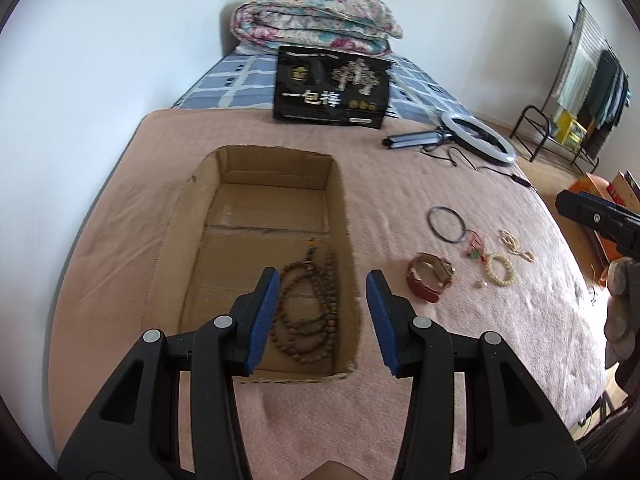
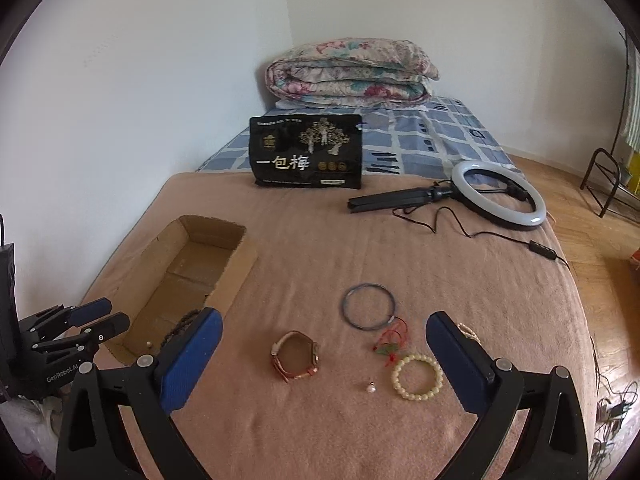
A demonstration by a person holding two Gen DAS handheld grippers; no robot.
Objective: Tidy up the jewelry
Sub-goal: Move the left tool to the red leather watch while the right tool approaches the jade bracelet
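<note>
From my left gripper (image 1: 322, 320) I look down into the open cardboard box (image 1: 180, 216) on the pink blanket (image 1: 460, 360) — a coiled brown bead necklace (image 1: 310, 312) lies at its near right corner, plus a small pale bead (image 2: 149, 344). Its jaws stand partly open, empty. My right gripper (image 2: 324, 360) gapes wide over the blanket, holding nothing — the watch (image 2: 296, 356), cream bracelet (image 2: 417, 376), dark bangle (image 2: 369, 306) and small pearl (image 2: 370, 388) lie outside the box.

Left wrist view: looks down steeply, close over the cardboard box (image 1: 264, 216). Right wrist view: from further right, tilted down across the blanket (image 2: 320, 248). Shared: box, watch (image 2: 297, 356), bracelets, ring light (image 2: 500, 194).
</note>
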